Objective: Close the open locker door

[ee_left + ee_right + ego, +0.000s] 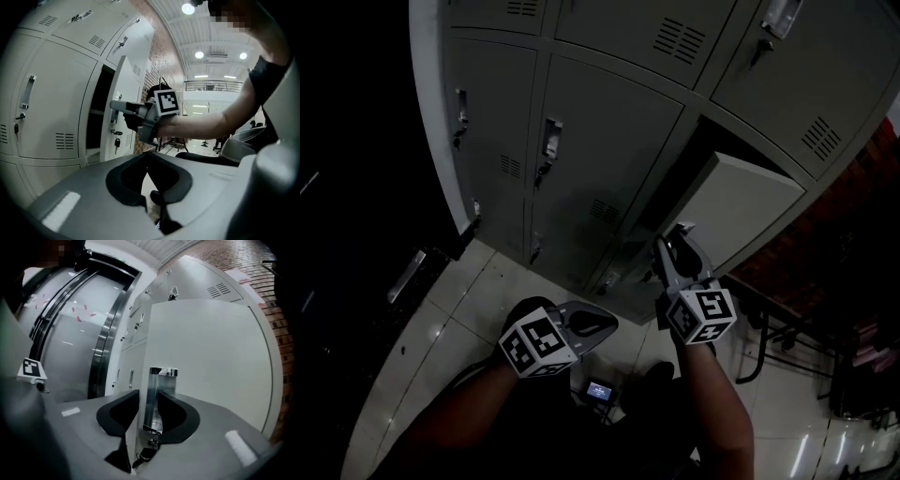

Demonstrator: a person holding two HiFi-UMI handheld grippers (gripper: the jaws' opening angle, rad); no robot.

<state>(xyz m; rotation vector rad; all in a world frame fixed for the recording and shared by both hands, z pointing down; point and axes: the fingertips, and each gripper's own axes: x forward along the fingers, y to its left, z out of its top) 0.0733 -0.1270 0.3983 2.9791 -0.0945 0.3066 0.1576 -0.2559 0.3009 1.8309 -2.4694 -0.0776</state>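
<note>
Forward, right gripper [671, 244] astride door handle [157, 392].

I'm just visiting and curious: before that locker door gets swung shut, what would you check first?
1. The door handle sits between the right gripper jaws: ok.
2. Jaws clamped firmly on it: cannot tell.
3. The left gripper is shut, empty and away from the locker door: ok.
4. Nothing sticks out of the open compartment: cannot tell, too dark.
5. The key hangs free below the handle: ok.
</note>
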